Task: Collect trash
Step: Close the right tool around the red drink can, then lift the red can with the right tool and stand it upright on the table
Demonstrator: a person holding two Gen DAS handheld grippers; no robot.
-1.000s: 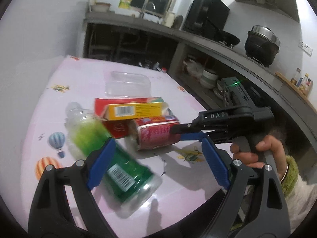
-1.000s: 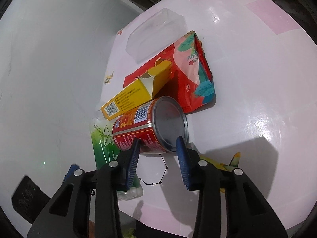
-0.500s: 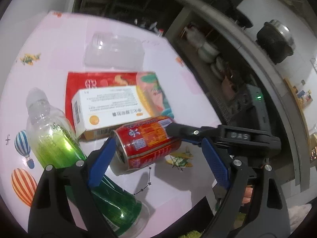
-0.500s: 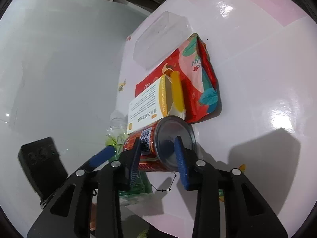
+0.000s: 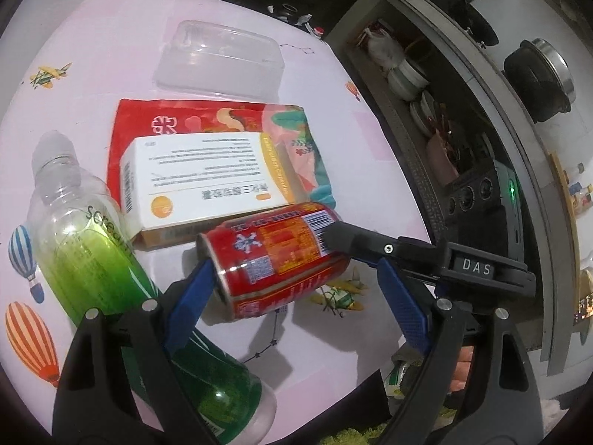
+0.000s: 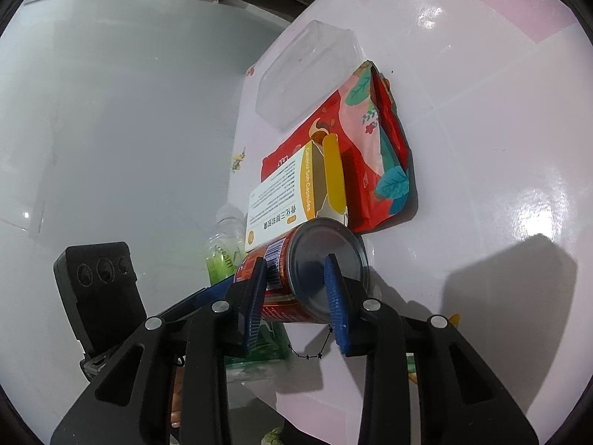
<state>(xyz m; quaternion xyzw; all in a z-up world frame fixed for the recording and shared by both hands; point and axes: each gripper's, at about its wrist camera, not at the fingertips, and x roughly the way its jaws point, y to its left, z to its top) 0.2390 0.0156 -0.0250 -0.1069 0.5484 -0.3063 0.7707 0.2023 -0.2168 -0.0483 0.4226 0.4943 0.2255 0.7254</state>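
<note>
Trash lay in a loose cluster on a pink table point(image 5: 92, 55) w/ balloon and aeroplane prints, seen from both wrist cams.

(a) Red snack bag point(image 5: 192, 118), flat on the cloth, was the widest item; its far edge lay just beside (c).
(b) Clear bottle point(image 5: 85, 244) w/ green label lay on its side along the L of the cluster, cap end pointing away from the L gripper, and partly behind that gripper's L finger.
(c) Clear plastic container point(image 5: 222, 63) sat at the far side of the table, apart from the can.
(d) White-and-yellow carton point(image 5: 207, 181) rested on top of the bag, printed face up, one end flap open; its near edge touched or nearly touched the can, can't tell which.
(e) Red can point(image 5: 274, 259) lay on its side at the near edge of the cluster, between bottle and R gripper, bare metal base toward the R cam.

R gripper point(image 6: 294, 261): jaws narrow and just been closing, w/ the can's base end between them; one pad on the printed wall by the barcode, the other across the metal base, approx. pinching the rim.
L gripper point(image 5: 292, 265): jaws spread wide, nothing gripped; pads stood either side of the can, none seen pressing on it.
</note>
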